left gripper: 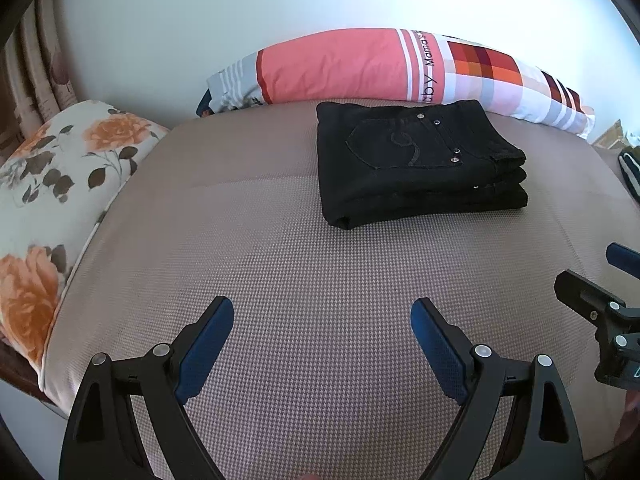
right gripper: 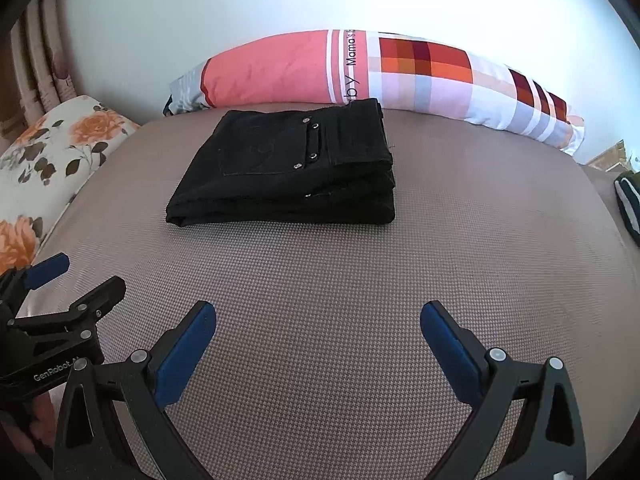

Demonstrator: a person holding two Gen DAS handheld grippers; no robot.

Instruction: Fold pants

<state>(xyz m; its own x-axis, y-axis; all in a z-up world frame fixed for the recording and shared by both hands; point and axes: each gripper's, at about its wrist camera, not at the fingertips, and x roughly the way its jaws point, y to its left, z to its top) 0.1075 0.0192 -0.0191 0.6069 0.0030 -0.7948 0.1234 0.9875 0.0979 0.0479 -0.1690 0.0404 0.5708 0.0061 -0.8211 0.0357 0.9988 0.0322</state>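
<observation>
While both hover over the mattress (left gripper: 280,280), the left gripper (left gripper: 322,312) and right gripper (right gripper: 318,316) stand spread wide, holding nothing. Only the right view shows lettering on the left gripper's body. Folded pants (left gripper: 416,160) lie near the far edge, touching the striped pillow (left gripper: 360,64).

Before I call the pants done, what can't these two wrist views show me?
- Folded black pants: underside and inner layers hidden by their own top layer, both views.
- Dark striped item: cut off by the right edge, both views; unidentifiable.
- Long pillow: its lettering partly hidden behind the pants.
- Left claw and right claw: handles below frame.
</observation>
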